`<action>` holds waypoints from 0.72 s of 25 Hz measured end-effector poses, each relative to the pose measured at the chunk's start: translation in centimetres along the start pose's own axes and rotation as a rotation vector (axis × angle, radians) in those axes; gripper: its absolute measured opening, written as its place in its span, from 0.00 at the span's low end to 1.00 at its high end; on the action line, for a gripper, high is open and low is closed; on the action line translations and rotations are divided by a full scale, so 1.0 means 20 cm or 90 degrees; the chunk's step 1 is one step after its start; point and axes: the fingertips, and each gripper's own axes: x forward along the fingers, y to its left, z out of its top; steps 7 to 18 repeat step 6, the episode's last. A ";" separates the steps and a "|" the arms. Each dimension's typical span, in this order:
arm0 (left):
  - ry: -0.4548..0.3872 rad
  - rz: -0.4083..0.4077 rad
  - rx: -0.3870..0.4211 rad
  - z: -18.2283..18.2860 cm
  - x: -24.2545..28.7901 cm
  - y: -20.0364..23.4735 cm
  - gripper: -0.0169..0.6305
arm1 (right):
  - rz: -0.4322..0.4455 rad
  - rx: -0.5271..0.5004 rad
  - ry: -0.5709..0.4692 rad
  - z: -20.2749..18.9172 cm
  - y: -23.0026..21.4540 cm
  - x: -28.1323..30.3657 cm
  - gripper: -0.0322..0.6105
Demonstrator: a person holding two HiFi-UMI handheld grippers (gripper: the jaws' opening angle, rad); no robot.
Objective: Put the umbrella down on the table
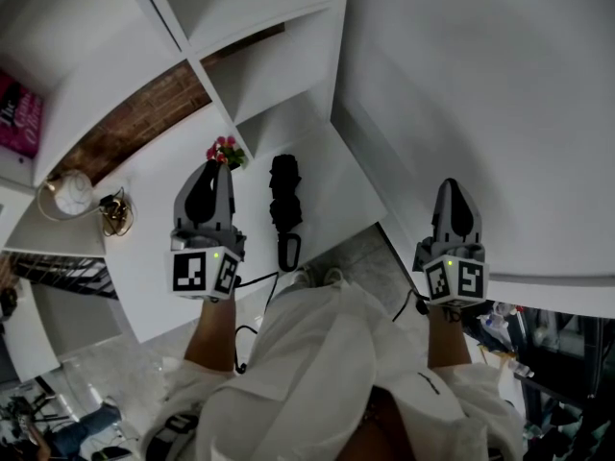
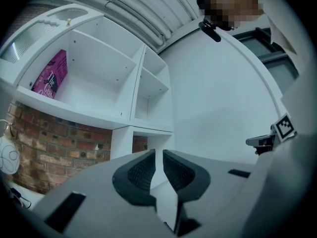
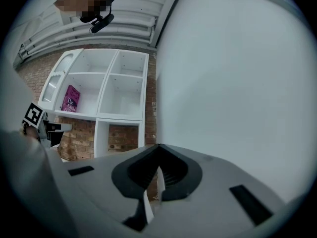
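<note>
A folded black umbrella (image 1: pixel 284 205) lies on the white table (image 1: pixel 332 176), its wrist loop towards the near edge. My left gripper (image 1: pixel 215 168) is held just left of the umbrella, apart from it; its jaws are shut with nothing between them, as the left gripper view (image 2: pixel 158 155) shows. Well to the right of the table, in front of a white wall, my right gripper (image 1: pixel 452 186) is also shut and empty (image 3: pixel 158 148). Neither gripper view shows the umbrella.
A small bunch of red flowers (image 1: pixel 225 150) stands just beyond the left gripper. A round white clock (image 1: pixel 69 195) and a gold ornament (image 1: pixel 115 211) sit at the table's left end. White shelves (image 1: pixel 240 27) rise behind, with a pink book (image 1: pixel 21 113) in one compartment.
</note>
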 end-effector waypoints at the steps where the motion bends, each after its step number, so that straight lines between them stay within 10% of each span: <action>1: 0.002 0.000 -0.001 0.00 0.00 0.00 0.13 | 0.000 0.001 0.000 0.00 0.00 0.00 0.08; 18: 0.010 -0.004 -0.001 -0.03 0.01 -0.01 0.13 | 0.001 0.000 0.002 0.00 0.00 0.01 0.08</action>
